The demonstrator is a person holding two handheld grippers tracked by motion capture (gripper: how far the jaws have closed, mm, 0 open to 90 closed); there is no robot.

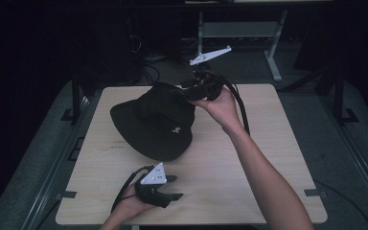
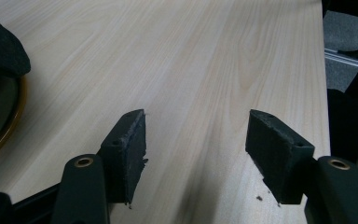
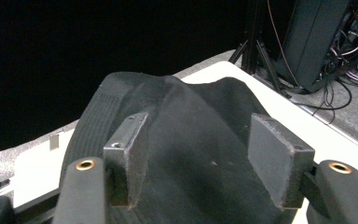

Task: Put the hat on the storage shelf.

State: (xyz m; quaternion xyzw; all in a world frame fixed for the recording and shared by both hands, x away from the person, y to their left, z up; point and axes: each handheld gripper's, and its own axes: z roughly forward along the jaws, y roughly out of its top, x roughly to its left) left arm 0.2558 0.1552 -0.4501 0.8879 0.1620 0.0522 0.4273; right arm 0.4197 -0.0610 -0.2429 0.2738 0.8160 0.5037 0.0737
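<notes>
1. The hat point(image 1: 154, 122) lies on the table point(image 1: 249, 158), left of middle and toward the far edge, its crown up and its brim spread flat on the wood. I judge it rests this way so that the soft crown can be taken from above.
2. The right tool point(image 1: 197, 91) hangs over the far right part of the crown. In the right gripper view its jaws stand apart on either side of the dark cloth point(image 3: 191, 154); the pads do not press on it, and I cannot tell whether they brush it. This looks like the stance for a pinch on the crown, or one just let go.
3. The left tool point(image 1: 171, 188) waits near the front edge, apart from the hat, jaws wide with bare wood point(image 2: 191, 70) between them. It seems parked to leave room.
4. The hat's long axis runs from far right to near left across the table. A small white mark point(image 1: 176, 129) on the crown faces the near right.
</notes>
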